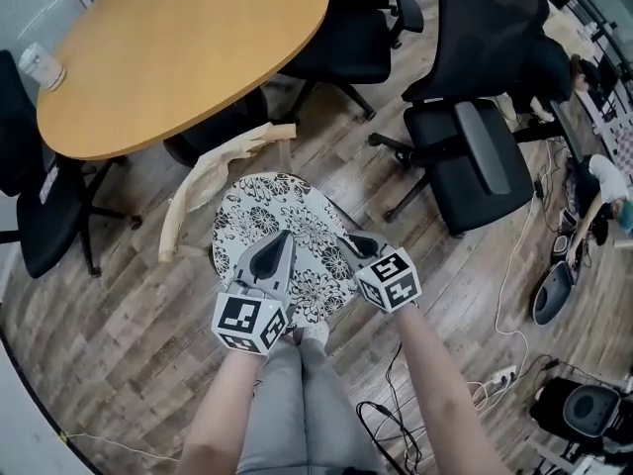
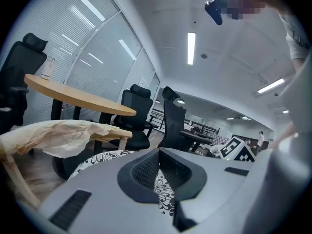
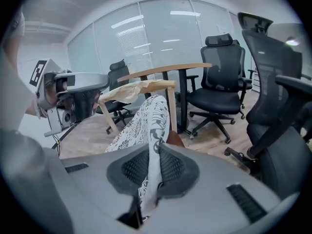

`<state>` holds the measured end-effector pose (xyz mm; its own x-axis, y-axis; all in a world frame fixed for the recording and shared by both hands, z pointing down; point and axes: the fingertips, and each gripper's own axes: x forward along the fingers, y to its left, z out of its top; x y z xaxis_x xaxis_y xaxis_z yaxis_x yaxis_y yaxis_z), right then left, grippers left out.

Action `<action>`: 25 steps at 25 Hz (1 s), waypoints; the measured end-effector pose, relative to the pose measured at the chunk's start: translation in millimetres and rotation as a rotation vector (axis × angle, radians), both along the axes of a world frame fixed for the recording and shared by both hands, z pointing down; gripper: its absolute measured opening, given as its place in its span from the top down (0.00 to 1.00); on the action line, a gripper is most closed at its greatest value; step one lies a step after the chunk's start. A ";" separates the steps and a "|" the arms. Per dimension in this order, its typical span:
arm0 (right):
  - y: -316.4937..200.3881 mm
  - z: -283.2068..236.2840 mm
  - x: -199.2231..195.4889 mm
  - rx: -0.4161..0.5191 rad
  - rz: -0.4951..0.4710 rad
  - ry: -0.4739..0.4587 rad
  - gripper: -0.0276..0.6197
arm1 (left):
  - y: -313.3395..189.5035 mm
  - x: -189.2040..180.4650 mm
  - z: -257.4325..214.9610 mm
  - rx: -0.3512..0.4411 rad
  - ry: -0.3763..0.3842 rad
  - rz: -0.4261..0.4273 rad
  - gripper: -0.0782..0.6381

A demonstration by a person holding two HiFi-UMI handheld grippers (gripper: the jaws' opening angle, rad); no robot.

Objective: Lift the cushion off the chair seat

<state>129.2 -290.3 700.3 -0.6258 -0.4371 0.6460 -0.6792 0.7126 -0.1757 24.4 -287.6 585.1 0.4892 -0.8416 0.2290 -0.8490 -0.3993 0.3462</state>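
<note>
Reaching forward and down, both forearms are held side by side. The left tongs (image 1: 281, 237) and right tongs (image 1: 358, 243) are each pinched on the near edge of the cushion (image 1: 287, 211), which is tilted up above the seat (image 3: 176, 139). Beyond the tongs a chair back (image 1: 227, 161) is seen, then a table (image 1: 188, 38). To their right stands an office chair (image 1: 475, 156).

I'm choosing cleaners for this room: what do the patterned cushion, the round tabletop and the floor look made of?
Cushion: soft fabric, matte, black-and-white floral print; it bends limply.
Tabletop: probably wood-look laminate, smooth, uniform tan.
Floor: wood-grain planks, perhaps laminate or vinyl, low sheen.
</note>
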 end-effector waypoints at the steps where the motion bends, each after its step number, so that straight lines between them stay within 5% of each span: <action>1: 1.0 -4.6 -0.2 0.004 0.002 -0.001 0.89 | 0.2 0.1 -4.3 0.003 0.000 0.001 0.89; 25: 30.5 -134.4 5.8 0.086 0.069 -0.076 0.89 | 7.1 -2.9 -99.6 0.050 0.005 0.003 0.89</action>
<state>135.0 -259.8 565.9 -0.6381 -0.5321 0.5564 -0.7140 0.6795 -0.1690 21.5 -280.5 485.5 0.4929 -0.8503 0.1842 -0.8460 -0.4189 0.3299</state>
